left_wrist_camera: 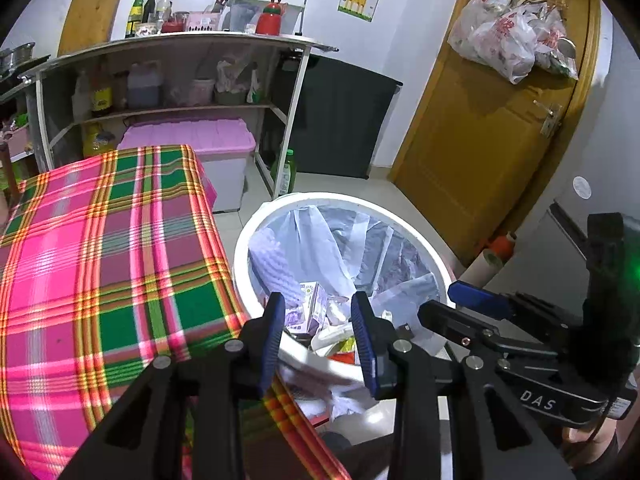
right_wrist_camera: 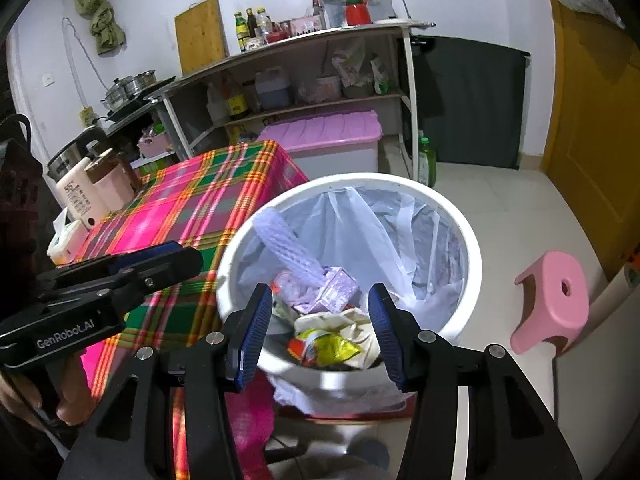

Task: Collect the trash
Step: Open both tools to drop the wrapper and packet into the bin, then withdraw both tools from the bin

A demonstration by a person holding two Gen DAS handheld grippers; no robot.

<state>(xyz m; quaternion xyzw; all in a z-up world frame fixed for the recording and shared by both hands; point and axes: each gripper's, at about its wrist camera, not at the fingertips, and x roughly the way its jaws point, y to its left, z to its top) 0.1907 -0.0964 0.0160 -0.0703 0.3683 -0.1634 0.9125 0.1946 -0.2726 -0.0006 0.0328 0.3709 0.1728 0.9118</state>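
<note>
A white trash bin (left_wrist_camera: 404, 226) (right_wrist_camera: 472, 240) with a clear plastic liner stands beside the table. Inside lie a purple carton (left_wrist_camera: 316, 306) (right_wrist_camera: 340, 286), a lilac foam net sleeve (left_wrist_camera: 272, 264) (right_wrist_camera: 284, 240), crumpled paper and a yellow-red wrapper (right_wrist_camera: 324, 346). My left gripper (left_wrist_camera: 318, 338) is open and empty, over the bin's near rim. My right gripper (right_wrist_camera: 318, 334) is open and empty, above the trash in the bin. Each gripper shows in the other's view, the right one (left_wrist_camera: 472, 308) and the left one (right_wrist_camera: 160, 260).
A table with a pink-green plaid cloth (left_wrist_camera: 100, 260) (right_wrist_camera: 192, 208) is left of the bin; bottles and a kettle (right_wrist_camera: 88, 184) stand on its far end. A pink stool (right_wrist_camera: 556, 300) is on the right. Shelves, a pink-lidded box (right_wrist_camera: 328, 136) and a wooden door (left_wrist_camera: 480, 128) lie behind.
</note>
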